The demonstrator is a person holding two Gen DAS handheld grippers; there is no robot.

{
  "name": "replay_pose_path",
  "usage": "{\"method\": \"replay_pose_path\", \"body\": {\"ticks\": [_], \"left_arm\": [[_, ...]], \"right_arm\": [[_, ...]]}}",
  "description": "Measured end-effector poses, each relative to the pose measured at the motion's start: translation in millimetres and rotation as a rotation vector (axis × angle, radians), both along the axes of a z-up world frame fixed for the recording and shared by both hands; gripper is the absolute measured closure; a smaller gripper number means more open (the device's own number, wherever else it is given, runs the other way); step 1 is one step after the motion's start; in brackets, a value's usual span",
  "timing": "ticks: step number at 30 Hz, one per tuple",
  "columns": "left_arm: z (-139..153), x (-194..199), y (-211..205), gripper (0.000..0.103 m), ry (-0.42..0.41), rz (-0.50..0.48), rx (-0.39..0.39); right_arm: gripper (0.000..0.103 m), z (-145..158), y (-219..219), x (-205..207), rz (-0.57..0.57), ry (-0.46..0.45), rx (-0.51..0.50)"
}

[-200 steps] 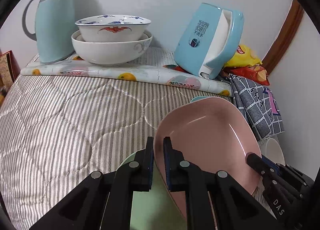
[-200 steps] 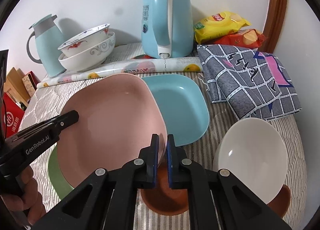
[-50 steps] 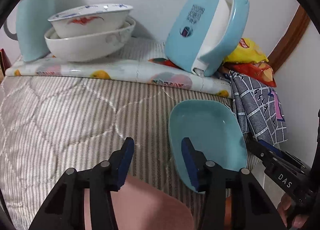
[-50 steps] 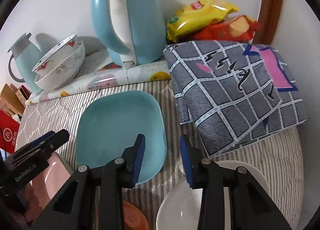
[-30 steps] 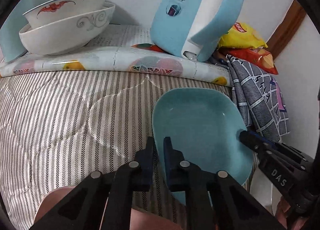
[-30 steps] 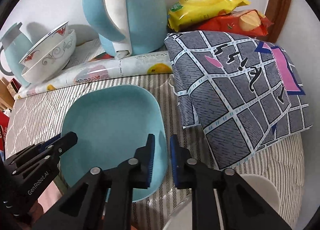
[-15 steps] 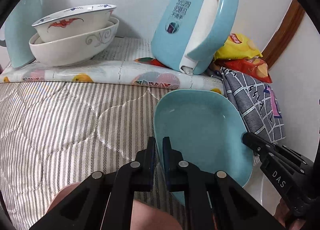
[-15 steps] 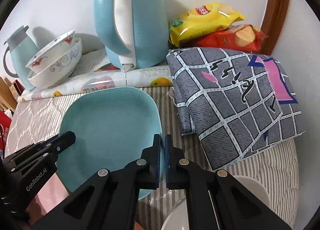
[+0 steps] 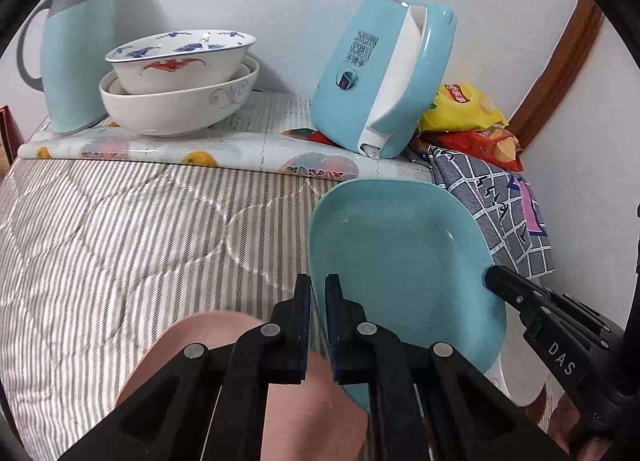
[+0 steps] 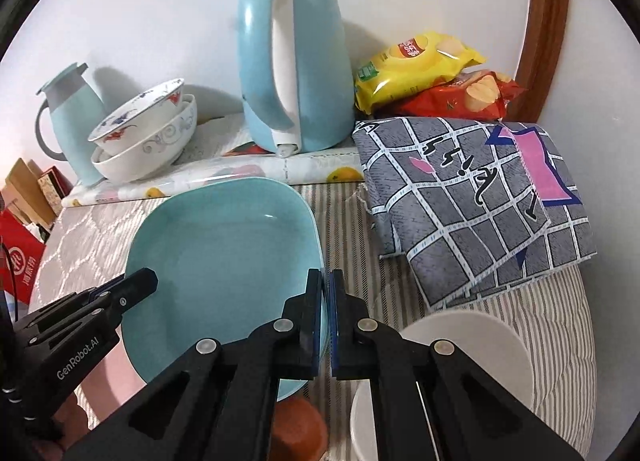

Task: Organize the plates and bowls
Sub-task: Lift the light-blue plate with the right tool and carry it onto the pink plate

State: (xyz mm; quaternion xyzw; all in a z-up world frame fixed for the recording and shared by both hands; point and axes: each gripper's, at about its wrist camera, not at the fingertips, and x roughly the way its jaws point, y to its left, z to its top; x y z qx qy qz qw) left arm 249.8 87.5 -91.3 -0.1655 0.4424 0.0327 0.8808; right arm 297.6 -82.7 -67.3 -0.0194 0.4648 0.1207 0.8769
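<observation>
A light blue square plate (image 9: 400, 261) (image 10: 224, 265) hangs tilted above the striped quilt, held from both sides. My left gripper (image 9: 318, 293) is shut on its left rim, my right gripper (image 10: 325, 289) on its right rim. Each gripper shows in the other's view, the right gripper (image 9: 496, 277) at the plate's far edge and the left gripper (image 10: 146, 279) likewise. A pink plate (image 9: 240, 373) lies below the left gripper. A white bowl (image 10: 472, 357) and a brown bowl (image 10: 300, 429) sit below the right gripper. Two stacked patterned bowls (image 9: 180, 89) stand at the back.
At the back a blue kettle (image 10: 292, 77) and a pale blue thermos jug (image 9: 76, 49) stand on a fruit-print mat (image 9: 224, 149) against the wall. Snack bags (image 10: 424, 73) and a folded grey checked cloth (image 10: 472, 205) lie on the right. Red boxes (image 10: 18, 261) are at the left edge.
Both grippers went from open beside the blue plate to shut on its rims. The plate has since risen off the quilt and the view has pulled back.
</observation>
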Motion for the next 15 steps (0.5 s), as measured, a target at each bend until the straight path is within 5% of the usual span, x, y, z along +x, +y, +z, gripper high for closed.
{"method": "replay_pose_path", "body": {"ticks": [15], "left_arm": [[25.4,-46.5,6.6,0.095,-0.034,0.024,0.018]], "right_arm": [[0.100,21.7,5.8,-45.9,0.030,-0.037,0.033]]}}
